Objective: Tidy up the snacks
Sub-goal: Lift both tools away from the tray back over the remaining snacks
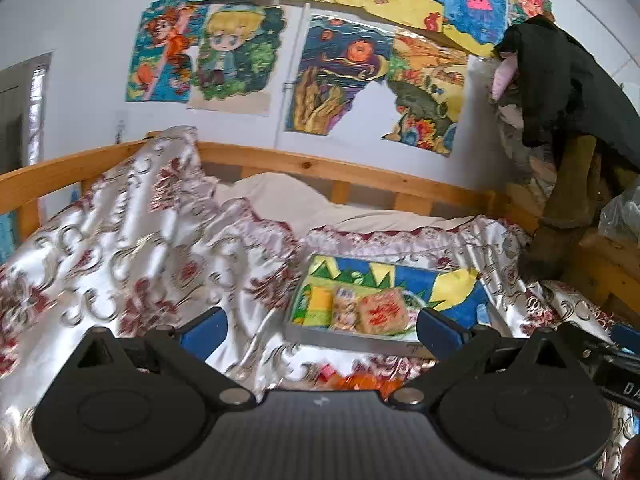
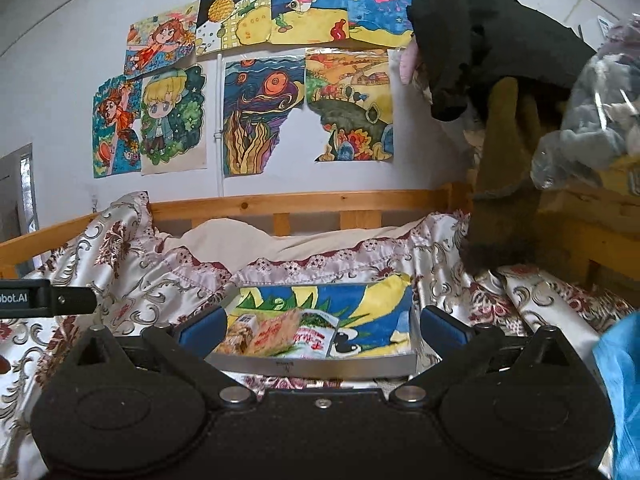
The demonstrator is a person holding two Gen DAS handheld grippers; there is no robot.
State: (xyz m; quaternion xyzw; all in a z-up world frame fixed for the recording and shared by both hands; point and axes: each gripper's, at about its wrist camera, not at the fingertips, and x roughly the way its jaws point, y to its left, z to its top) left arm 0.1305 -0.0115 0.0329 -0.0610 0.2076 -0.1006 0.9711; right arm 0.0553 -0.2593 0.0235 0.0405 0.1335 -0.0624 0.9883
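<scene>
A metal-rimmed tray (image 1: 360, 342) with a colourful painted lining lies on the bedspread. It holds a green-yellow packet (image 1: 316, 306), a pack of round biscuits (image 1: 345, 308) and an orange-red square packet (image 1: 382, 314). My left gripper (image 1: 322, 334) stands open just short of the tray, with nothing between its blue pads (image 1: 204, 332). An orange wrapper (image 1: 360, 382) shows below the tray, mostly hidden by the gripper body. In the right wrist view the tray (image 2: 312, 366) lies straight ahead with a white packet (image 2: 316, 340) beside the orange one (image 2: 272, 332). My right gripper (image 2: 323, 328) is open and empty.
A shiny patterned bedspread (image 1: 132, 248) covers the bed, with a wooden rail (image 2: 280, 204) behind it and drawings on the wall. Dark clothes (image 2: 480, 32) and a plastic bag (image 2: 592, 120) pile up at the right. Blue fabric (image 2: 620, 380) fills the lower right edge.
</scene>
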